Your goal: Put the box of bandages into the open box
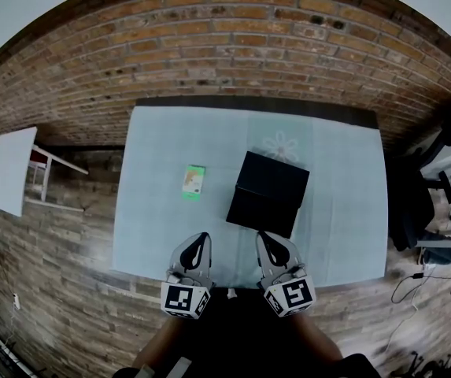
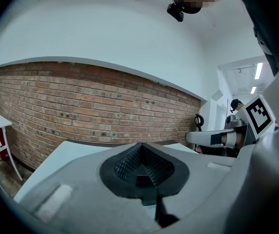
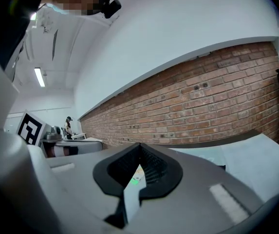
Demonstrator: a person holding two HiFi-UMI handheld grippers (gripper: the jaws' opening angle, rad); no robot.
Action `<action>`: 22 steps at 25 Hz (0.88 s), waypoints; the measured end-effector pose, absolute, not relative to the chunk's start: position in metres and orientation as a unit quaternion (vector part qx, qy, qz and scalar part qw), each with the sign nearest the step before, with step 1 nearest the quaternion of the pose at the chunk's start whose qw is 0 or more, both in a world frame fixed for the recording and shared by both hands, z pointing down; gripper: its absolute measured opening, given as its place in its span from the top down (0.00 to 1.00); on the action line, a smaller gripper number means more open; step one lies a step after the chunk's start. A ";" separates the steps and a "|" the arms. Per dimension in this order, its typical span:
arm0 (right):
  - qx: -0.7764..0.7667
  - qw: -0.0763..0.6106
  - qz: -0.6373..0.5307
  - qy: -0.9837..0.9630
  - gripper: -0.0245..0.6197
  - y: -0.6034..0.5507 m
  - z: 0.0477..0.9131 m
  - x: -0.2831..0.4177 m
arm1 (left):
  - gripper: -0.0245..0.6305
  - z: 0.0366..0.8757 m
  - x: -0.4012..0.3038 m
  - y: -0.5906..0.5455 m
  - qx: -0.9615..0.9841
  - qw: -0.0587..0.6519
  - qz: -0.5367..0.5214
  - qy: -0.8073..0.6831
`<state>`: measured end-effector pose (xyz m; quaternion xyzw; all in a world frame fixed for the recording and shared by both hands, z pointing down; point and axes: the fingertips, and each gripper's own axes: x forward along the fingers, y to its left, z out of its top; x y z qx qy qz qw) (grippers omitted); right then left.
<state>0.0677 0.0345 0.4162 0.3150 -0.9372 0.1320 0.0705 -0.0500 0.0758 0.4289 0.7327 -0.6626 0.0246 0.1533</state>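
Both claws are clenched shut on nothing, left claw (image 1: 199, 241) and right claw (image 1: 265, 241) side by side over the near edge of the worktop (image 1: 162, 132). The box of bandages (image 1: 194, 182) lies flat mid-worktop, left of the black open box (image 1: 268, 194), not touching it.

Head view: taken from above, steeply down; surface (image 1: 162, 211) spread below, brick wall (image 1: 233, 46) at 12 o'clock. Both gripper views: taken low over the surface's near edge, faced level toward that wall. Wall and surface are shared by all three.
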 end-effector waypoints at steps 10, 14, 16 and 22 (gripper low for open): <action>0.318 0.083 0.142 -0.934 0.96 0.011 0.430 0.027 | 0.96 0.456 -0.096 0.049 0.723 0.173 0.032 -0.668; 0.319 0.097 0.150 -0.931 0.96 0.004 0.443 0.013 | 0.96 0.472 -0.111 0.042 0.717 0.191 0.032 -0.670; 0.317 0.103 0.153 -0.930 0.96 0.002 0.448 0.007 | 0.96 0.480 -0.117 0.039 0.713 0.200 0.031 -0.671; 0.309 0.122 0.165 -0.929 0.96 -0.004 0.467 -0.010 | 0.96 0.505 -0.131 0.024 0.717 0.216 0.042 -0.661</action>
